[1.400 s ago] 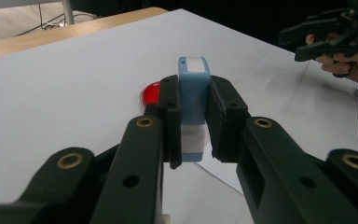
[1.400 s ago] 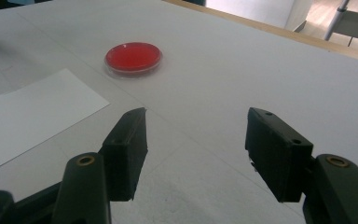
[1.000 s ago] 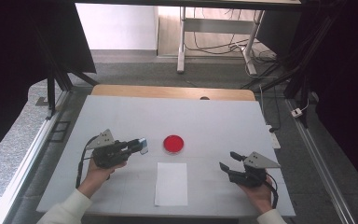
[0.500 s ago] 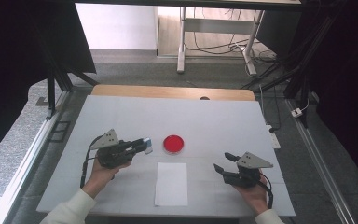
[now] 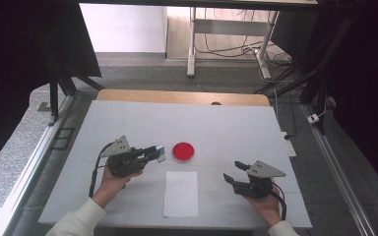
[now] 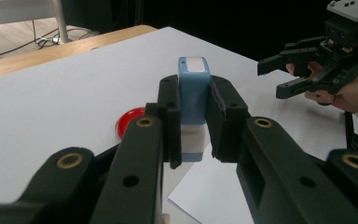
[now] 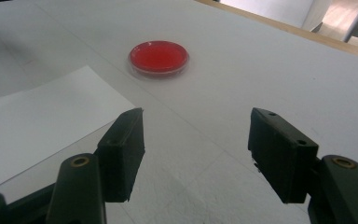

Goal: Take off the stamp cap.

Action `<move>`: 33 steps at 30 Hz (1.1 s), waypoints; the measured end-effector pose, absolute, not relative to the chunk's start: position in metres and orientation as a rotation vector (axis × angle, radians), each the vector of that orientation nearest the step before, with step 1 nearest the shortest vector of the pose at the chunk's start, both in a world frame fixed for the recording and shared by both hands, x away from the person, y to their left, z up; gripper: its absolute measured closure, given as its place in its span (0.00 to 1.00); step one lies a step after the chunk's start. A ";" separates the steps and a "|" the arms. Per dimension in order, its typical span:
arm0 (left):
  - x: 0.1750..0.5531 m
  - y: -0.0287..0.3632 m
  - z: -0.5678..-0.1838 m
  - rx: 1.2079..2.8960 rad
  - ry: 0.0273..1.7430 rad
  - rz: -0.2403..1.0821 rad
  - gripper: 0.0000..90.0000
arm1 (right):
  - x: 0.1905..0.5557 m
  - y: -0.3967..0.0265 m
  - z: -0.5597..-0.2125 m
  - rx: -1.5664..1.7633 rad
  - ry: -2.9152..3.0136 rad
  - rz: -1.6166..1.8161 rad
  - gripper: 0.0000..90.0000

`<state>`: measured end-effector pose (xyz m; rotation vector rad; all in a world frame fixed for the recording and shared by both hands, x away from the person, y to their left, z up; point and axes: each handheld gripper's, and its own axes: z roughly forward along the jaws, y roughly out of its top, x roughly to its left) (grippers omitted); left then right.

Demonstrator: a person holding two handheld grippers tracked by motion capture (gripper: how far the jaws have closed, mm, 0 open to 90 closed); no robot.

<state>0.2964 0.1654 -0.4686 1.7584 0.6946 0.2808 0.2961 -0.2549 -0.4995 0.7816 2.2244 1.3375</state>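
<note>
Left gripper clamped on blue stamp held just left of red dish, right gripper with jaws apart, empty, beside paper on counter.

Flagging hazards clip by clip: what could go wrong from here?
The stamp sits high between the left hand-held gripper pads, so it might tilt or slip when pressed. Nothing holds the paper down; it could shift or lift with the stamp. The red dish lies close and could be knocked.

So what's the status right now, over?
Left gripper clamps blue-white stamp. Right gripper open, empty. Red dish, paper sheet unobstructed.
</note>
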 end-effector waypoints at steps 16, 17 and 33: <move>0.299 0.153 -0.467 1.755 0.681 0.277 0.84 | 0.296 -0.229 -0.500 0.739 2.263 1.350 0.38; 0.299 0.153 -0.467 1.756 0.681 0.278 0.84 | 0.295 -0.227 -0.500 0.740 2.260 1.356 0.36; 0.302 0.135 -0.464 1.759 0.652 0.272 0.84 | 0.292 -0.198 -0.499 0.692 2.277 1.365 0.34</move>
